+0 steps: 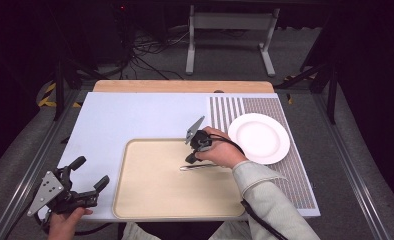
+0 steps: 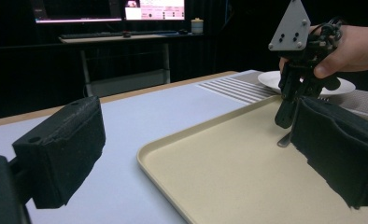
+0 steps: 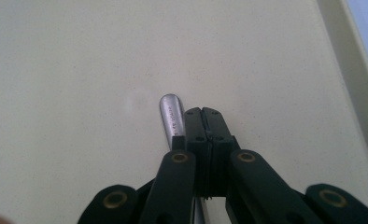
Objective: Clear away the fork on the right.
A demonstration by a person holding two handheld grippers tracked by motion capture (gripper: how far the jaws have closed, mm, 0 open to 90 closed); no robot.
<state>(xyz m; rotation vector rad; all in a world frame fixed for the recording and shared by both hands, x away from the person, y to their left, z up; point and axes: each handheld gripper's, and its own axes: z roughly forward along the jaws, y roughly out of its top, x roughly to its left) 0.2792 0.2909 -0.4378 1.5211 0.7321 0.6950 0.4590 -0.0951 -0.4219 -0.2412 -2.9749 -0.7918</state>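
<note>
Bare tray [image 1: 150, 190] floor L of utensil [image 1: 200, 167]; plate [image 1: 259, 138] at R.

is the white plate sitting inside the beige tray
No, the white plate rests on the striped mat to the right of the beige tray.

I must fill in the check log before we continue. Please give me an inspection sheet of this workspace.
Surface: pale blue table; striped mat on its right side.
Job's things: metal utensil lying on beige tray; white plate on mat.
Clutter: nothing seen.
Grippers: right gripper shut, over the utensil handle; left gripper open, at the table's near left corner.
Cables: black cable along right sleeve; loose cables on floor.
Surroundings: dark room, desk legs behind.
</note>
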